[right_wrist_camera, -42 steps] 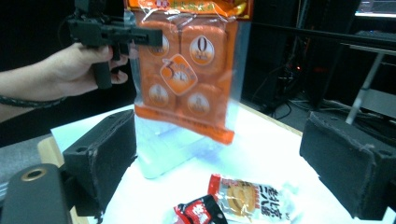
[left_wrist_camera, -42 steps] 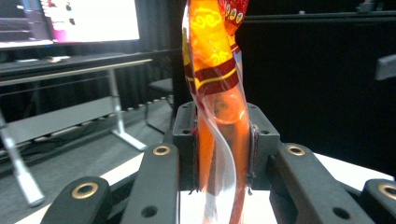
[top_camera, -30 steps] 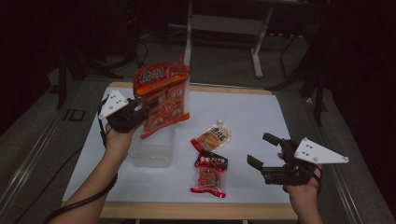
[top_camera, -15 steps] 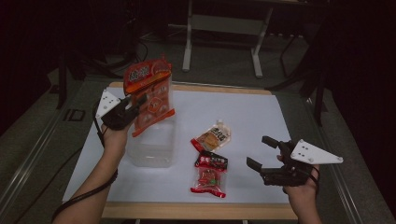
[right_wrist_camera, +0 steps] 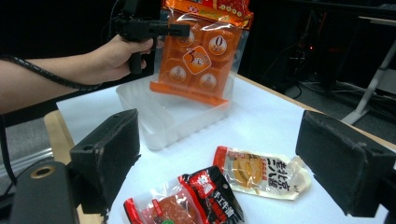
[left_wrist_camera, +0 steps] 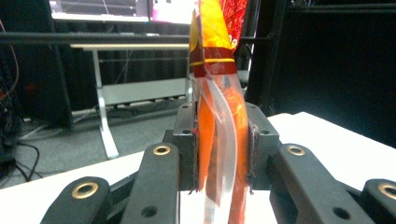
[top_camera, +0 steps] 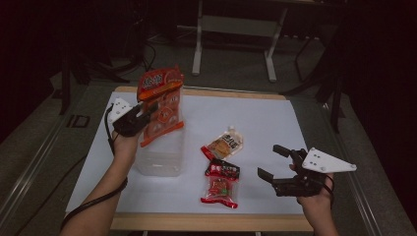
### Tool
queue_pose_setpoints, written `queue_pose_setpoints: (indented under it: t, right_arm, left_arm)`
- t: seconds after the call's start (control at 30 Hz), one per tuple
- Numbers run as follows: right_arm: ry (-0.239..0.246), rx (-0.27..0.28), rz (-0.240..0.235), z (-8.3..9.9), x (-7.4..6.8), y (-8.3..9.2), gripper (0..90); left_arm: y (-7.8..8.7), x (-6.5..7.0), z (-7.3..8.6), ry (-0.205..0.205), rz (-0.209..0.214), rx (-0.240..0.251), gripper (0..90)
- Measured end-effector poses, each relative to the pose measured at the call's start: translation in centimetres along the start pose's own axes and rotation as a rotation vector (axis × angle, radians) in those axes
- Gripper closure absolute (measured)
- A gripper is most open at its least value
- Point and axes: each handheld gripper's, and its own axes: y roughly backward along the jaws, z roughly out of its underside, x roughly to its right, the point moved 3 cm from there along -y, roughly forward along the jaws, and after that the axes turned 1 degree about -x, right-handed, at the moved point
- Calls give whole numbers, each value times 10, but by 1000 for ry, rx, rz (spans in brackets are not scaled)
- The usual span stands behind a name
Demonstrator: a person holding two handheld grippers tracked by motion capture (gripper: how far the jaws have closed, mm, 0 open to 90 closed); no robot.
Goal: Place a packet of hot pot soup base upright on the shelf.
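My left gripper (top_camera: 147, 109) is shut on a tall orange snack bag (top_camera: 161, 105), held upright over the far end of a clear plastic bin (top_camera: 160, 157). In the left gripper view the bag's edge (left_wrist_camera: 219, 140) is pinched between the two pads. The right gripper view shows the orange bag (right_wrist_camera: 198, 56) hanging just above the bin (right_wrist_camera: 173, 116). My right gripper (top_camera: 274, 161) stands open near the table's front right, nothing between its jaws. A red-and-black pouch (top_camera: 222, 183) and a pale orange pouch (top_camera: 223, 145) lie flat between the bin and my right gripper.
The white table (top_camera: 265, 123) has a wooden front edge (top_camera: 206, 222). A desk frame (top_camera: 236, 24) stands on the floor beyond the table. A cable (top_camera: 88, 204) trails from my left gripper along the forearm.
My left gripper has carried the orange bag down and toward the left, lowering it closer to the clear bin. The right gripper has stayed put.
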Motion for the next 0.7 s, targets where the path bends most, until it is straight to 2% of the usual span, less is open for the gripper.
queue_pose_setpoints:
  t: [0.2,0.3,0.37,0.47,0.53,0.7]
  right_arm:
    - [3,-6,-12,1,-1,-1,134]
    - [3,-8,-15,2,0,-1,134]
    - [1,-7,-18,2,0,-1,134]
    - [-1,-9,-21,3,0,-2,134]
    - [0,-9,-21,3,-1,-1,134]
    - [-6,-2,-29,3,0,-1,135]
  left_arm:
    - [-7,-1,12,-9,21,-41,714]
    - [-6,-5,12,22,21,-46,714]
    - [-6,-7,13,14,22,-63,713]
    - [-7,-5,13,-33,29,-100,713]
    - [-8,-5,14,-30,35,-122,712]
    - [-3,-11,20,10,32,-124,711]
